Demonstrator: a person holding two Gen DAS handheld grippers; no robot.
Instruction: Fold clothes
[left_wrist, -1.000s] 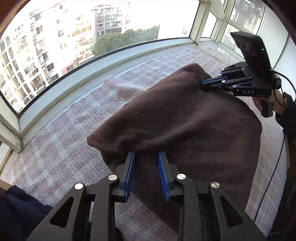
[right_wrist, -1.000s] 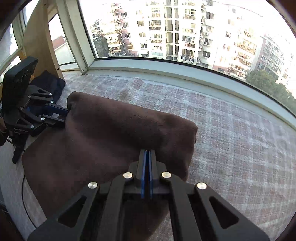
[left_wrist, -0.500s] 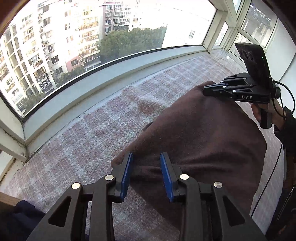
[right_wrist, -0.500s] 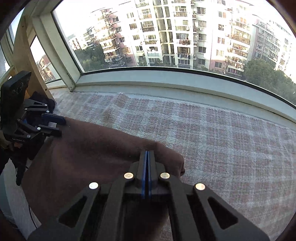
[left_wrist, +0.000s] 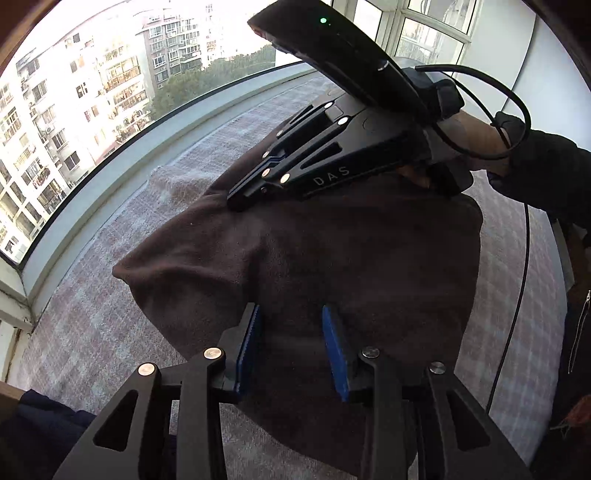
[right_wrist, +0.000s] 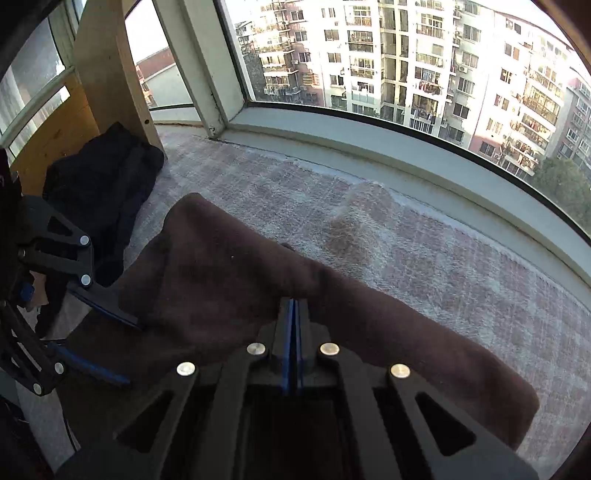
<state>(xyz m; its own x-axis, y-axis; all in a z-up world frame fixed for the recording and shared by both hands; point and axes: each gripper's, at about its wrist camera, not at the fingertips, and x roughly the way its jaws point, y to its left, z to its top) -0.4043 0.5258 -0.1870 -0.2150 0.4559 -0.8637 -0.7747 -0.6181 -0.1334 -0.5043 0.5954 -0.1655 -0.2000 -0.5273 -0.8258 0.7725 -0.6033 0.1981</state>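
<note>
Your opening left gripper (left_wrist: 291, 332) straddles the soft brown fleece garment (left_wrist: 332, 258) while the right gripper (right_wrist: 294, 310) stays pinched flat, so the fold may spring loose.

Two wrist fisheyes, close, angled down, sharing brown garment (left_wrist: 332, 258) (right_wrist: 229, 280)

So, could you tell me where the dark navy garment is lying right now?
In the right wrist view the dark navy garment lies bunched at the far left, against the wooden post, just beyond the brown cloth on the checked blanket.
</note>
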